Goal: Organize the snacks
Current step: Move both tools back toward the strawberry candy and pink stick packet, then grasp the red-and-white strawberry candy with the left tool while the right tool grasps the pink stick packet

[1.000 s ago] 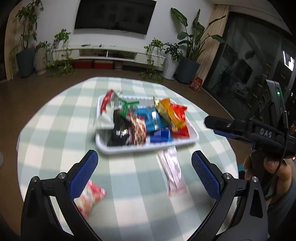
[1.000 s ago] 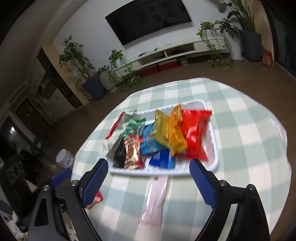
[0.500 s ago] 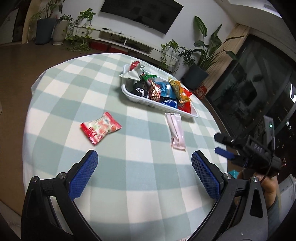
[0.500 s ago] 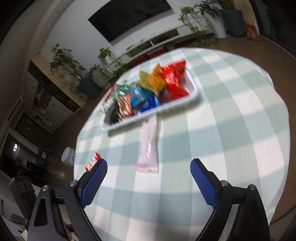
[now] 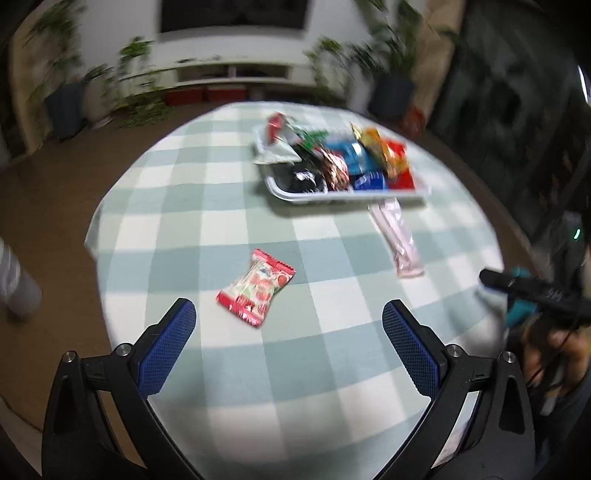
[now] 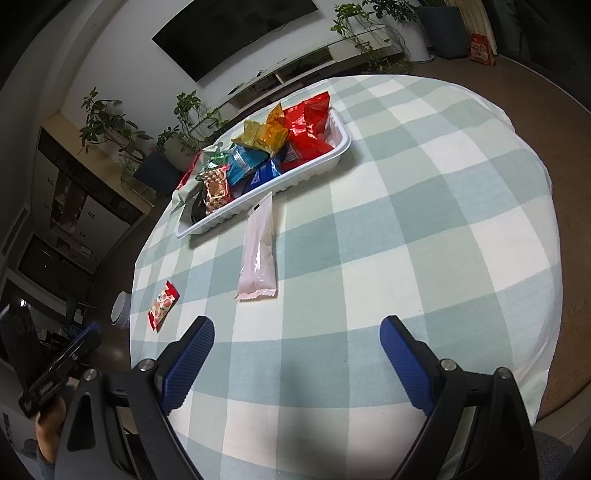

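Green-and-white checked tablecloth (image 6: 424, 206) covers a round table. White plastic tray (image 6: 341, 147) at the far side, packed with snack packets in red, orange, yellow, blue and dark wrappers. Long pale pink packet (image 6: 258, 251) lies on the cloth, one end just beside the tray's near rim. Small red-edged candy packet (image 5: 256, 288) lies apart, near the left gripper (image 5: 288, 332). Left jaws spread, nothing between them. Right gripper (image 6: 297, 349) jaws spread wide too, empty, above bare cloth, pink packet ahead of it.

Wall TV (image 6: 236, 35) w/ plants (image 6: 110, 125), brown floor (image 6: 554, 110).
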Tool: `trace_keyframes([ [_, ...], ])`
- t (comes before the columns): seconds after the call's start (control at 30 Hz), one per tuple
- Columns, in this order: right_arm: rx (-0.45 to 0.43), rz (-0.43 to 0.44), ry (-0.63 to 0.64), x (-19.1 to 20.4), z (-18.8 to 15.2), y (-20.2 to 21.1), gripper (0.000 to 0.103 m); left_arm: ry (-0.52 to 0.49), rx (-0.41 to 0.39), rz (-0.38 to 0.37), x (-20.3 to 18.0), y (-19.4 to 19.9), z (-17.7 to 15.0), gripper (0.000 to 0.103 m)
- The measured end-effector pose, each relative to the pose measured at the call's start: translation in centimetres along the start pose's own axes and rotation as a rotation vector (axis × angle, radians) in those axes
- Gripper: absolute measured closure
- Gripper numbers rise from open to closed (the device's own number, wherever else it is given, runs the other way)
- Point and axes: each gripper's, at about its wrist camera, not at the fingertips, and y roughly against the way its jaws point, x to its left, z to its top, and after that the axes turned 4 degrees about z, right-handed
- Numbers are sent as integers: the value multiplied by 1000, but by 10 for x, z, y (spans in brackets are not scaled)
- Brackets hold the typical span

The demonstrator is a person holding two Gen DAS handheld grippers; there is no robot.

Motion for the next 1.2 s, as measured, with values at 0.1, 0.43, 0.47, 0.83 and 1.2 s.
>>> trace_keyframes([
  [0.1, 12, 1, 20, 3, -1, -4, 10, -162, 103, 31, -10, -32, 9, 1],
  [0.43, 25, 6, 39, 5, -1, -10, 10, -192, 226, 47, 23, -87, 16, 22],
  [0.47, 31, 5, 45, 6, -2, -13, 10, -191, 234, 43, 24, -91, 15, 27],
  [0.83, 46, -13, 117, 20, -4, -17, 12, -199, 263, 19, 13, -108, 18, 41],
  [1.2, 101, -61, 287, 66, 23, -45, 14, -262, 235, 36, 3, -108, 33, 41],
])
